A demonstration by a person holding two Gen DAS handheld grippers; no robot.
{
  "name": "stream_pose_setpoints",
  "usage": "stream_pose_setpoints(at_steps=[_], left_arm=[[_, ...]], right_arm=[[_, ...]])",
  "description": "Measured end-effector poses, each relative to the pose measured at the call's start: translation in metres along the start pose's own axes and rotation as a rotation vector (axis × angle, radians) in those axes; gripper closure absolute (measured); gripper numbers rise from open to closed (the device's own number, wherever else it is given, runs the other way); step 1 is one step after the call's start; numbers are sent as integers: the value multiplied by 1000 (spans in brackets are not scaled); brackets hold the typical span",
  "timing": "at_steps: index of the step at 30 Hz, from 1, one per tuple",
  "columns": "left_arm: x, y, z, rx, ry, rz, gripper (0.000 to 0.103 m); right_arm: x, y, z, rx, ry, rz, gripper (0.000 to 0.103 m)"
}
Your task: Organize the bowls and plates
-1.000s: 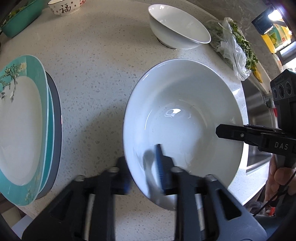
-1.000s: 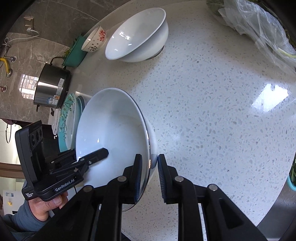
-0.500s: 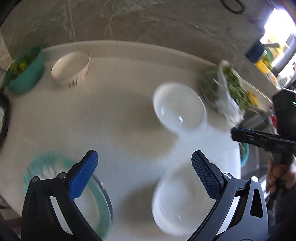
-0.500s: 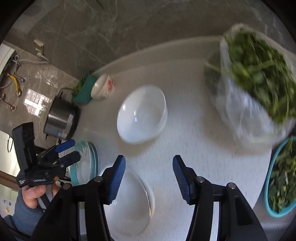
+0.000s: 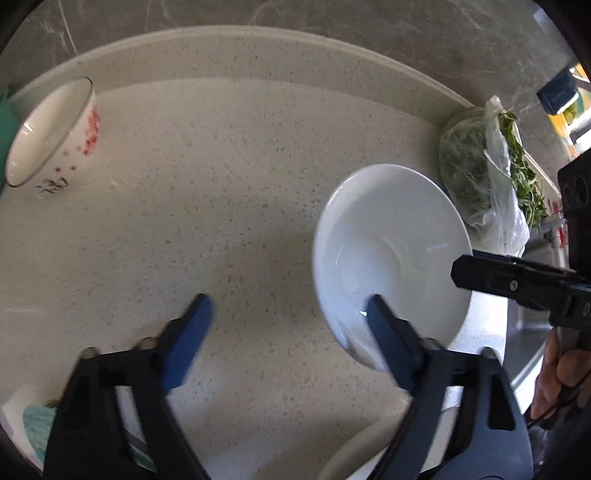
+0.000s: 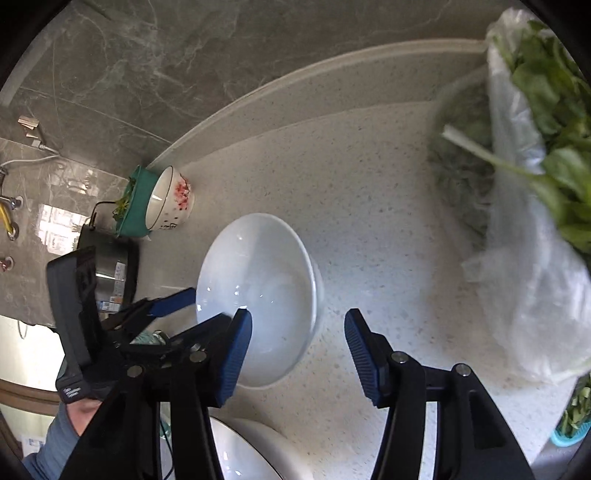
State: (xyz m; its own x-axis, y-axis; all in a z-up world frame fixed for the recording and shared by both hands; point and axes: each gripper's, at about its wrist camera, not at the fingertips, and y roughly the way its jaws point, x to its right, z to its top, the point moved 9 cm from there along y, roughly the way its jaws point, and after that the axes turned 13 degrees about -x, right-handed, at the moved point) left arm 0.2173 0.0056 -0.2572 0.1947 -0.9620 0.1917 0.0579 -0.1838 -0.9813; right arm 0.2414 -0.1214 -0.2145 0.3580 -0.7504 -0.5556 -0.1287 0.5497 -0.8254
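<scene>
A white bowl stands on the speckled counter; it also shows in the right wrist view. My left gripper is open, its right finger over the bowl's near rim. My right gripper is open, its left finger over the bowl's right rim. A second larger white bowl sits at the near edge, below both grippers. A small white bowl with red flowers stands far left. A teal-rimmed plate peeks out at the bottom left.
A plastic bag of greens lies at the right on the counter. A teal bowl of greens and a steel pot stand at the left. A grey marble wall backs the counter. A sink edge lies at the right.
Both grippers let go of the large white bowl, opened and rose, then moved forward and down to the smaller white bowl, one on each side.
</scene>
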Motion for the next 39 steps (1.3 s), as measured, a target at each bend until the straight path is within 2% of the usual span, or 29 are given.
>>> stream_pose_setpoints(at_steps=[1,7,8,10,14,16,18,20,25,31,39], left_arm=[[-2,2,3,-4,-4,-10,41],[-8,13,15,-20,2,-37,44],[-7,15,15,-26,6,-47,47],[-6,20,15,-44,6,-83,61],[-1,21,14,-44,17,-126,72],[2,21,15,-42,23,-133,80],[5,20,16,-40,34,-147,90],[7,20,17,-40,40,-146,95],[10,21,16,-37,40,-135,96],[8,17,14,-35,25,-128,97],[16,-18,3,-2,27,-131,97]], right_arm=[[1,2,1,-3,2,0,47],[5,7,9,-17,22,14,49],[5,8,10,-25,21,16,49],[5,11,8,-41,20,21,52],[7,14,4,-58,28,38,56],[8,14,3,-62,35,51,63],[9,15,3,-72,34,58,79],[9,18,2,-85,30,49,84],[11,18,2,-79,48,78,84],[10,16,2,-74,51,67,85],[-10,-7,-5,-49,16,66,85]])
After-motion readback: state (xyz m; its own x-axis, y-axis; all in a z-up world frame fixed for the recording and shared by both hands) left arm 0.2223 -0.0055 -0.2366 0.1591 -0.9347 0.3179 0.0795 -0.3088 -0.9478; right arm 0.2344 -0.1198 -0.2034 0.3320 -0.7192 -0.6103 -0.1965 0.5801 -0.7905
